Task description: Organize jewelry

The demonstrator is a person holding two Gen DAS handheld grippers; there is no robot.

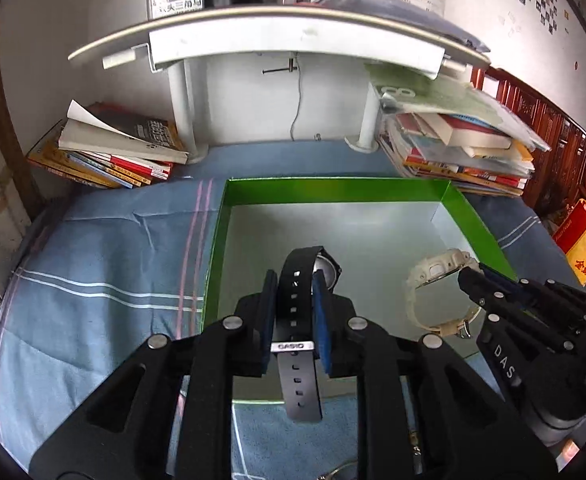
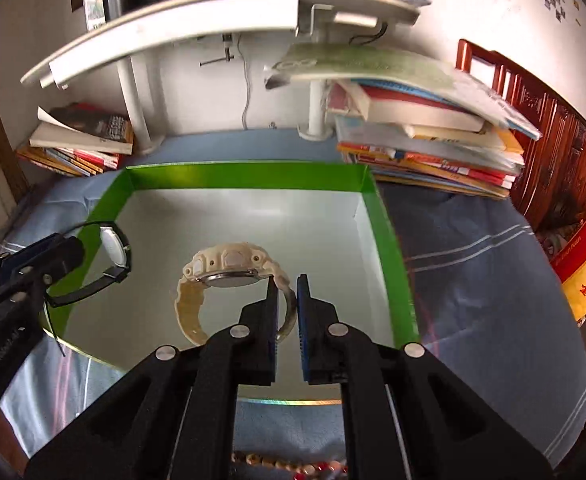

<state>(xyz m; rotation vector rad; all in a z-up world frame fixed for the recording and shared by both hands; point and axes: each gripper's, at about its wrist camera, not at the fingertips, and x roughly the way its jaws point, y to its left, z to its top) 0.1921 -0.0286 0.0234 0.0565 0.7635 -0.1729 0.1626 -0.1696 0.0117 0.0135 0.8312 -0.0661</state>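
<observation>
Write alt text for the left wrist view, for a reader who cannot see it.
The left gripper has a black watch by its strap between its pads, over a green-walled box on a blue striped cloth. At right, the right gripper has a cream watch over the same box. Book stacks flank a white shelf behind.

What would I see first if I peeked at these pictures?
Two watches above a green box: the left gripper has a black watch between its pads, and the right gripper has a cream watch. Books pile up behind.
</observation>
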